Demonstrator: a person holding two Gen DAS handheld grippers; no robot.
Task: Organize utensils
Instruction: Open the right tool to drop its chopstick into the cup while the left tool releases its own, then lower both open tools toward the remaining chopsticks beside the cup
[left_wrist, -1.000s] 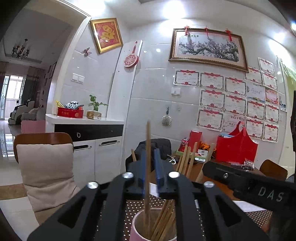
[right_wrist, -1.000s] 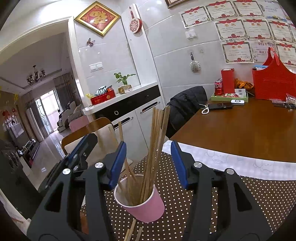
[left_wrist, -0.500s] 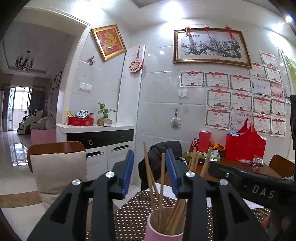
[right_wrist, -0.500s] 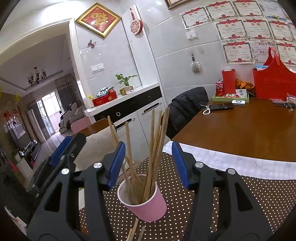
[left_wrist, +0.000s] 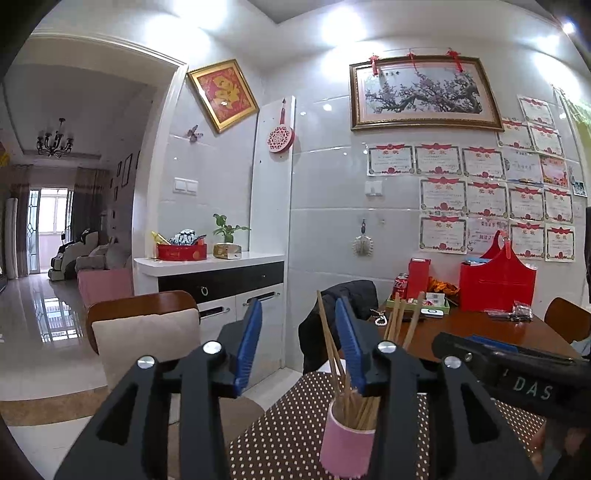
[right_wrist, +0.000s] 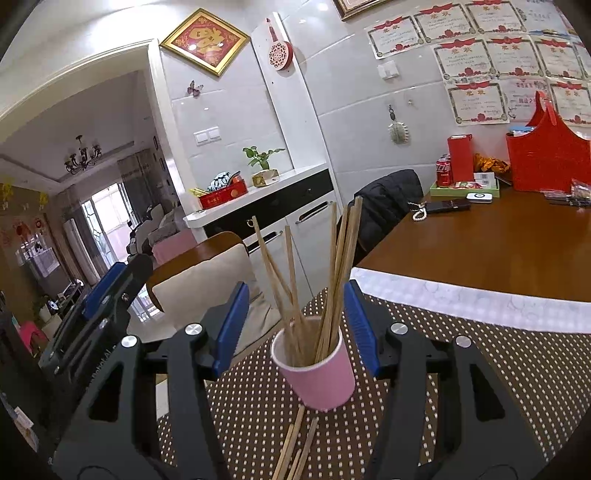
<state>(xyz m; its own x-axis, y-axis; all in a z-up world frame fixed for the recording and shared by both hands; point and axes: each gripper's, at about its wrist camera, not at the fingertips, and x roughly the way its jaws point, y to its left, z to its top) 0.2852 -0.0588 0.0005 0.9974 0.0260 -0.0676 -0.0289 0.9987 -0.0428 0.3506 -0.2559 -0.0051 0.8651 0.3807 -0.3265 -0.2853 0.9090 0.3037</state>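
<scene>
A pink cup (right_wrist: 317, 373) is seen standing upright on a brown polka-dot mat (right_wrist: 498, 369) near the corner of a wooden table (right_wrist: 480, 251), and a bundle of wooden chopsticks (right_wrist: 332, 266) is held inside it, fanned out and leaning in different directions. More loose chopsticks (right_wrist: 295, 446) are left lying flat on the mat just in front of the cup's base. The right gripper (right_wrist: 295, 325) is held released, its blue-padded jaws spread wide on either side of the cup and chopsticks, with nothing touched. In the left wrist view, the left gripper (left_wrist: 299, 347) is likewise spread apart and nothing is grasped; the cup (left_wrist: 347, 443) is seen low and right of the gap, partly hidden behind the right finger, while one chopstick (left_wrist: 327, 336) is seen slanting up between the jaws. A cushioned chair (left_wrist: 147, 339) is seen beyond the table's edge
</scene>
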